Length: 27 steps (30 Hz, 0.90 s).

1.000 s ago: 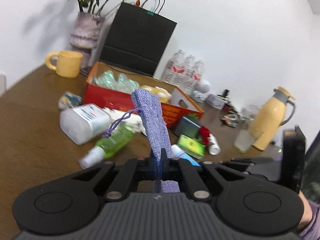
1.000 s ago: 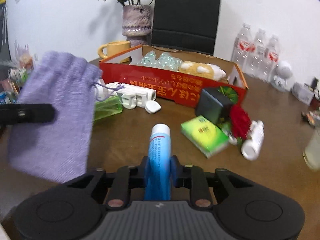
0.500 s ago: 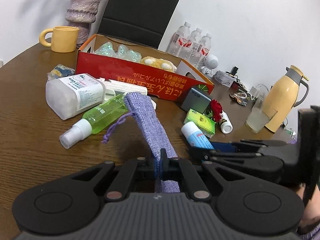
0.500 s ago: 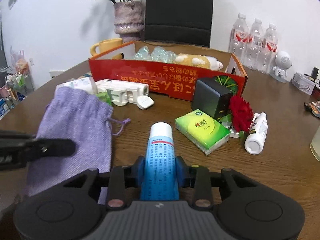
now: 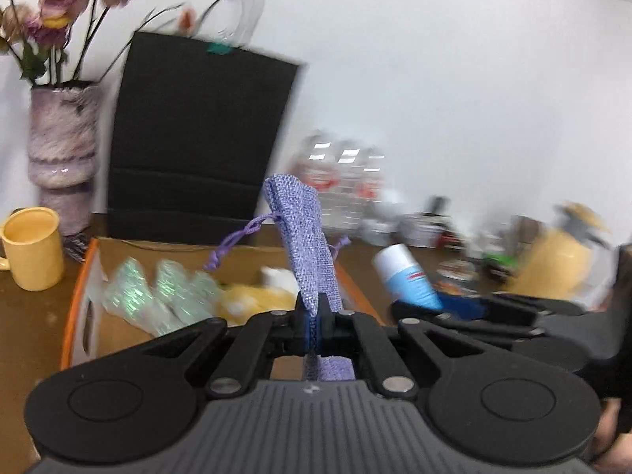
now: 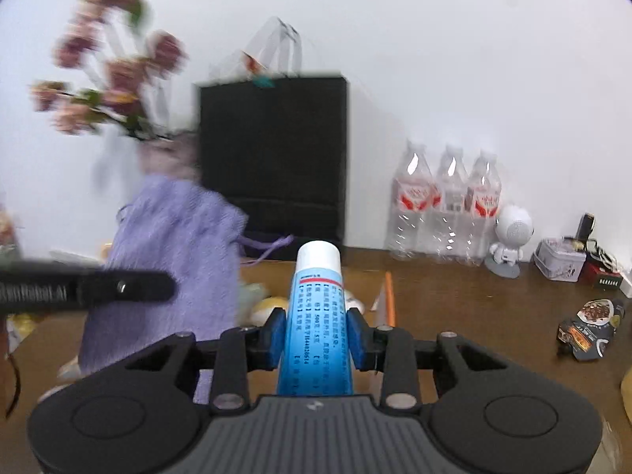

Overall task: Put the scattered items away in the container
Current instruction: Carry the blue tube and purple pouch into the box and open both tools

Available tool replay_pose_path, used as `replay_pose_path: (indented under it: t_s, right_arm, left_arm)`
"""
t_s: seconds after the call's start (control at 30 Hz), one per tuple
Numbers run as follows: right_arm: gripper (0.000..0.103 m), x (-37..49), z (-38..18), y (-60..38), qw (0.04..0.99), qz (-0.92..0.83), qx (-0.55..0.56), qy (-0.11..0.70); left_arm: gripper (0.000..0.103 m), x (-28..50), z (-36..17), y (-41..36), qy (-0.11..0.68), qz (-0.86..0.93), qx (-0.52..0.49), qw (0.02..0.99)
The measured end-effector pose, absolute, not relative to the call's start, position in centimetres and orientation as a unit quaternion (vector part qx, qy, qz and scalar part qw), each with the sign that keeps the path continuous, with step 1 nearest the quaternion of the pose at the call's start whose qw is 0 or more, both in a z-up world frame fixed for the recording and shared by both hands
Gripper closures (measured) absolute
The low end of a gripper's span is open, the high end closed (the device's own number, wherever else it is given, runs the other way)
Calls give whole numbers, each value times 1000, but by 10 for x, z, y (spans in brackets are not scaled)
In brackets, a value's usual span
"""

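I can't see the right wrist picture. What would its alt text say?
The right gripper clamps a blue-and-white tube pointing ahead over a brown table. To its left, the left gripper holds a purple drawstring pouch; a black paper bag and water bottles stand behind.

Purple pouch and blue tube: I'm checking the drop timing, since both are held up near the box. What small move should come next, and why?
Probably lower both a little before letting go. The left gripper is shut on the purple pouch, which hangs over the open cardboard box; the right gripper clamps the blue tube just in front of the box's near edge. Both frames are blurred, so releasing now risks a miss.
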State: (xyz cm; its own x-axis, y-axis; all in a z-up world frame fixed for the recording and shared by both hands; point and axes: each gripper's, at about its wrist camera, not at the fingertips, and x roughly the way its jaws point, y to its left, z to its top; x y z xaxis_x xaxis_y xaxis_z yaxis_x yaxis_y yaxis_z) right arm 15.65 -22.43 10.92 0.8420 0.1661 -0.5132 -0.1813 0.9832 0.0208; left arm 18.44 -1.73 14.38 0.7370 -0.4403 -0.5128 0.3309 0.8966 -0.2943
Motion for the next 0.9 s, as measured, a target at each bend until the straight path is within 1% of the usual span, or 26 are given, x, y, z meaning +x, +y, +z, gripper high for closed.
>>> replay_pose_path:
  t_s: [0.1,0.17,0.23,0.3,0.33,0.4,0.43,0.47,0.5,0.53,0.57,0.6,0.63,0.67,0.7,0.73,0.8,0.9]
  right_arm:
    - [72,208,95,-223,949,79,-3,304]
    - [72,234,84,-220,944,73,0,322]
    - [71,250,74,-215,939,56,-8,339]
    - [71,256,61,-211,933,51,-20,357]
    - [71,258,54,-208,928,48,-25,369]
    - [71,260,42,-206,919,44,-25,391]
    - [71,262,38,-207,915,41,-20,401]
    - [70,262,35,-208,911,38,-16,410]
    - [70,262,33,-210,908,36,-17,416]
    - [62,261,32,-211,906,33,-17,422]
    - [58,259,32,-213,904,34,-18,425]
    - [51,254,36,-214,907,42,-20,419]
    - [34,247,42,-214,910,48,-23,412]
    - [29,241,48,-214,913,54,-25,404]
    - [19,234,55,-214,915,60,-28,397]
    - [12,228,61,-214,917,64,-31,392]
    - [9,222,73,-212,916,65,-36,395]
    - [7,222,84,-210,895,58,-34,440]
  left_arm:
    - [100,225,105,-19,345,-146,-111,920]
    - [100,234,86,-21,358,-142,-134,913]
    - [99,239,76,-30,366,-168,-119,908]
    - [99,244,70,-45,386,-160,-67,906]
    - [97,244,67,-52,397,-162,-44,903]
    - [84,249,61,-59,424,-173,-27,888]
    - [60,248,60,-63,427,-167,-15,889]
    - [33,248,60,-66,426,-159,-3,891]
    - [22,247,60,-70,424,-151,10,893]
    - [12,245,63,-72,416,-138,37,898]
    - [12,244,66,-75,406,-122,68,903]
    - [12,241,70,-76,397,-105,99,906]
    - [10,239,76,-75,389,-89,119,909]
    - [2,236,81,-71,380,-76,124,913]
    - [0,234,87,-66,371,-65,126,918]
    - [0,233,93,-61,369,-60,124,919]
    - [0,232,102,-51,372,-56,118,919]
    - [0,231,104,-46,389,-51,117,912]
